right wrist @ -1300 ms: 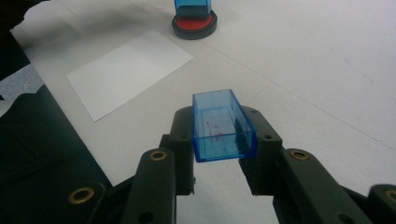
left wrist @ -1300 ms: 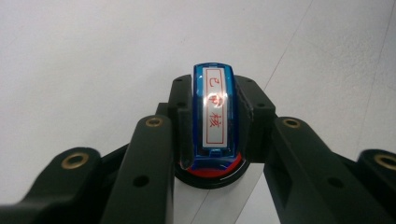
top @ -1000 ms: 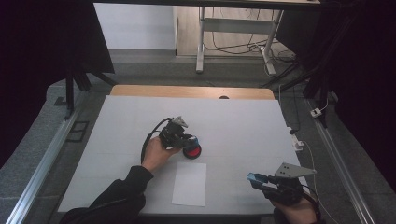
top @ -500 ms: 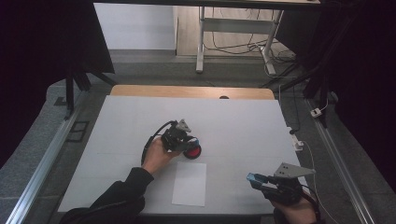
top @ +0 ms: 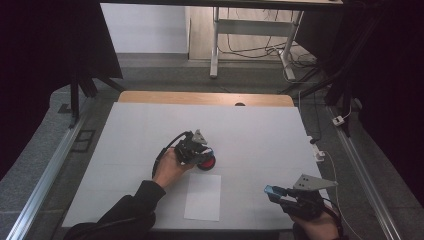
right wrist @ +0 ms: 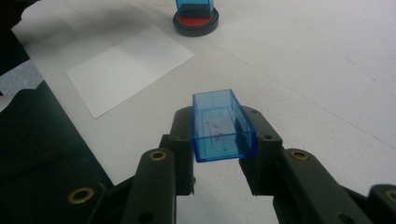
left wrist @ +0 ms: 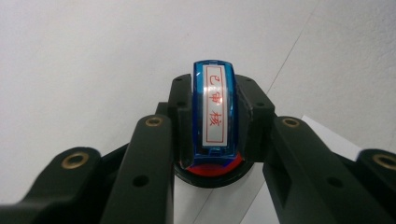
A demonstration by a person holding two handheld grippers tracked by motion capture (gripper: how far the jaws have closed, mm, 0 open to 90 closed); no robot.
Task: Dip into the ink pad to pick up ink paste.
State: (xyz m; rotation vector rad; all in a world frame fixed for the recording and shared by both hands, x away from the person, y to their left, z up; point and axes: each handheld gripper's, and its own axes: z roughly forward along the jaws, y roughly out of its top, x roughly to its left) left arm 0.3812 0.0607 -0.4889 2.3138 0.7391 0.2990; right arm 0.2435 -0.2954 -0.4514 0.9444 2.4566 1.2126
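High view: stamp getting inked on the pad, cap parked in the other gripper

Going left to right: the left gripper (top: 196, 148) is clamped on the blue stamp (left wrist: 215, 112), which sits down on the red ink pad (top: 206, 163) just above the paper (top: 203, 196), mid-table. My read is it's inking, so I'd press straight down, keep the stamp square to the pad so the whole face picks up ink, then lift clean before moving over the sheet, no dragging. Keep the 2 jaws snug on its sides so it doesn't twist. Over on the right, the right gripper (top: 286, 194) hovers near the table's front edge, pinching the clear blue cap (right wrist: 221, 125) open side up. I'd just keep it out of the way there.
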